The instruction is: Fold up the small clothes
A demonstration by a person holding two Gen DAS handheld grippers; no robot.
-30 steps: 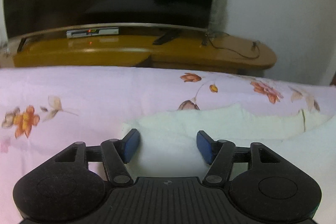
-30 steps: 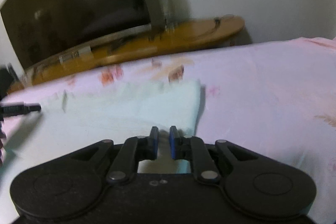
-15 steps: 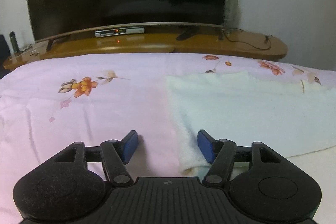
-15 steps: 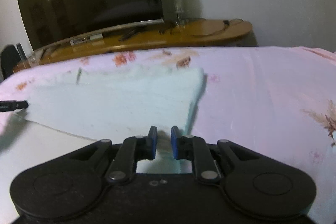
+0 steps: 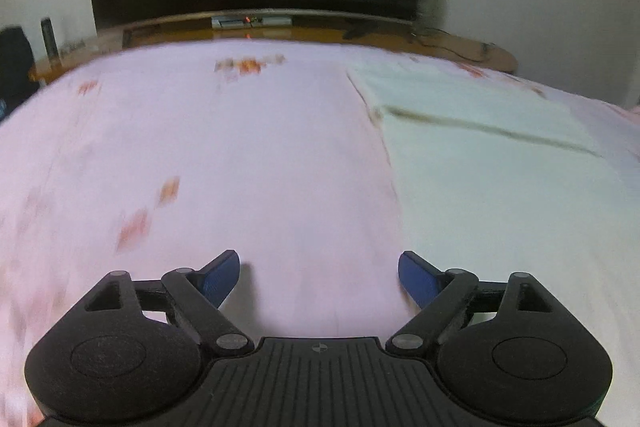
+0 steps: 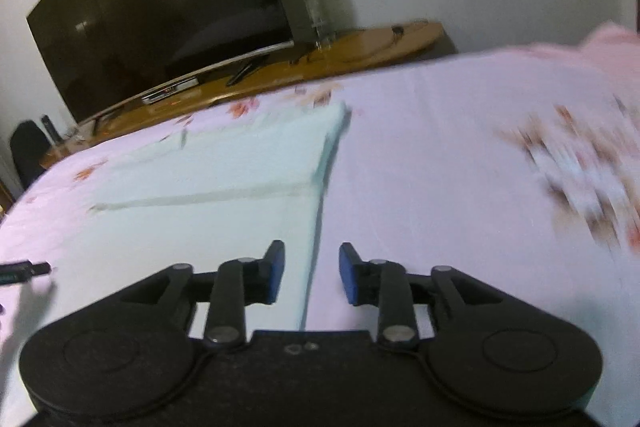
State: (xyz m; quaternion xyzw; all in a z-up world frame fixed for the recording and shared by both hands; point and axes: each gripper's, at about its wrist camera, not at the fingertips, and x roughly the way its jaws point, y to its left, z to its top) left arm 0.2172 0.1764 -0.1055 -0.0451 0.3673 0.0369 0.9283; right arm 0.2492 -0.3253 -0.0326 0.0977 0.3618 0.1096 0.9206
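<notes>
So the left gripper [image 5: 319, 273] has its blue pads [image 5: 219, 277] spread wide and just been opening, with only pink floral bedsheet [image 5: 208, 155] between them — nothing held. The right gripper [image 6: 311, 273] has also just been opening; its pads sit partly apart over the right edge of the pale cloth [image 6: 224, 183], not pinching it as far as the blur lets me tell. That cloth lies flat on the bed (one fold across it). Beyond: wooden TV stand [image 6: 360, 45], dark TV [image 6: 160, 23].
</notes>
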